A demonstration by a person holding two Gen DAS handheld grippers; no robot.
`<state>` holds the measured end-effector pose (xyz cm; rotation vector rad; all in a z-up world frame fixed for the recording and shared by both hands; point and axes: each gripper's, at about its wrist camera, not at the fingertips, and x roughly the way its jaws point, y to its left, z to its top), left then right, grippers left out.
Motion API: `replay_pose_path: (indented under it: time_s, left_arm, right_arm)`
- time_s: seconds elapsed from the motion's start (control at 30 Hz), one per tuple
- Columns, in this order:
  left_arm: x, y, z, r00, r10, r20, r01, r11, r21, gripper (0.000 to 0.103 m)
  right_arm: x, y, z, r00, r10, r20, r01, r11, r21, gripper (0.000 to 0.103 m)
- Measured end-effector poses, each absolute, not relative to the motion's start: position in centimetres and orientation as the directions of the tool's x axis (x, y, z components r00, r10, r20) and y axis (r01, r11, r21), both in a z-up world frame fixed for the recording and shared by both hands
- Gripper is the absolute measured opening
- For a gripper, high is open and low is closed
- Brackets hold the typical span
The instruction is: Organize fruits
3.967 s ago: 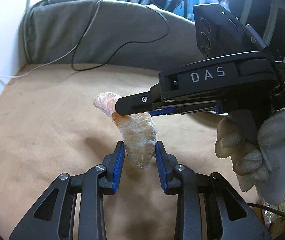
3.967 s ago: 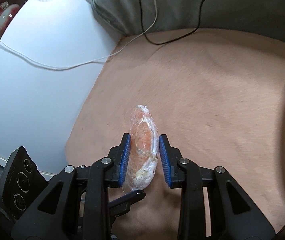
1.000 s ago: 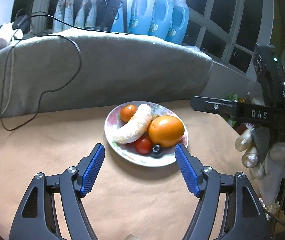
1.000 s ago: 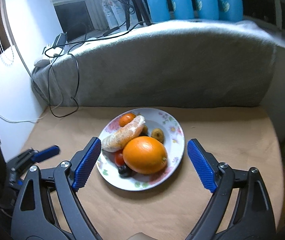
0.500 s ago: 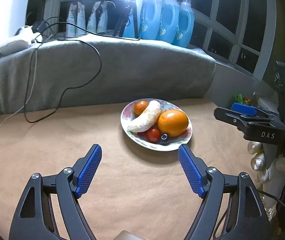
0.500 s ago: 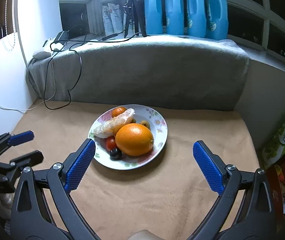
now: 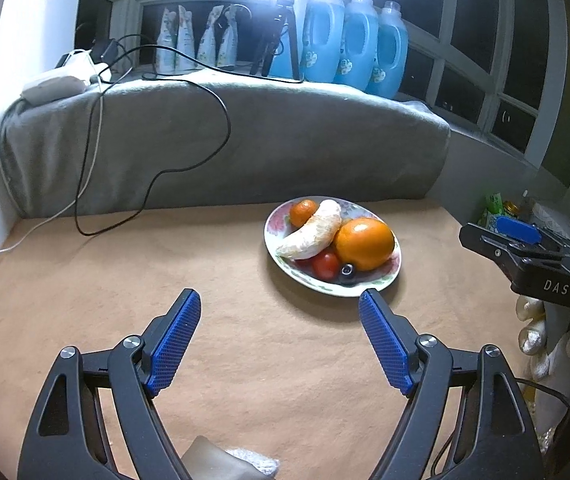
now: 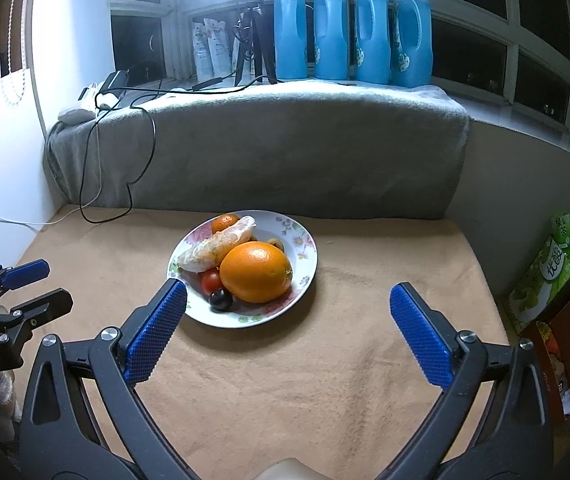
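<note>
A flowered plate (image 7: 395, 266) (image 8: 305, 256) sits on the tan cloth and holds a large orange (image 7: 363, 243) (image 8: 255, 271), a plastic-wrapped fruit piece (image 7: 313, 235) (image 8: 218, 249), a small tangerine (image 7: 303, 212) (image 8: 225, 223), a red tomato (image 7: 325, 265) (image 8: 211, 281) and a dark round fruit (image 7: 348, 272) (image 8: 221, 300). My left gripper (image 7: 281, 314) is open and empty, short of the plate. My right gripper (image 8: 287, 302) is open and empty, in front of the plate. Each gripper also shows at the edge of the other's view.
A grey blanket-covered ledge (image 8: 285, 148) rises behind the cloth, with black and white cables (image 7: 157, 176) hanging over it. Blue detergent bottles (image 8: 353, 24) and a small tripod (image 8: 253, 36) stand on the sill. Green packets and boxes (image 8: 553, 264) sit at the right edge.
Four seconds ago both grippers held the wrapped fruit piece; it now lies on the plate. Over the last second both open grippers have pulled back from the plate.
</note>
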<state>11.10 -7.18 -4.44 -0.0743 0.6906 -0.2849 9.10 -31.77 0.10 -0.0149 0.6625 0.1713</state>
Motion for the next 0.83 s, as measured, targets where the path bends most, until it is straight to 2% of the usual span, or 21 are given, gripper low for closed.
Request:
replay_pose_path:
  time_s: [0.83]
  left_arm:
    - [11.14,-6.96,-4.53,0.742,-0.272,-0.613,0.226,0.962,-0.153,0.082]
  right_arm:
    - [9.19,-31.6,-0.32,0.766,0.157,-0.623,-0.171,0.985,0.038,0.103]
